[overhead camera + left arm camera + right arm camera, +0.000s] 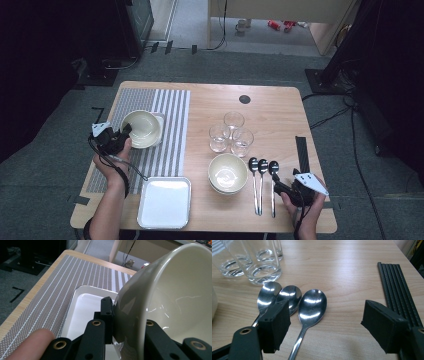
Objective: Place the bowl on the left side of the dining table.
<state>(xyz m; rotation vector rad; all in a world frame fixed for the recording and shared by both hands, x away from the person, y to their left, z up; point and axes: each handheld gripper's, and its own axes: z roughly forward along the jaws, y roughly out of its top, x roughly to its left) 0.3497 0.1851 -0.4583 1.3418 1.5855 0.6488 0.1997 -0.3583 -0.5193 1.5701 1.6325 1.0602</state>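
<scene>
The left gripper (121,134) is pinching the rim of the cream round ceramic bowl (141,128), one jaw inside and one outside, just above the white square tray (82,307) on the striped grey placemat (172,120). The bowl is tilting, its opening facing to the right of the claw; lowering it slowly and level seems wise. The right gripper (332,325) is spread wide, with the steel spoon (310,308) lying between its jaws, handle pointing toward the claw.

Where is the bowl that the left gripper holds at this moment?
In the high view the bowl is at the table's left, over the white tray on the striped mat; the left gripper clamps its rim.
</scene>
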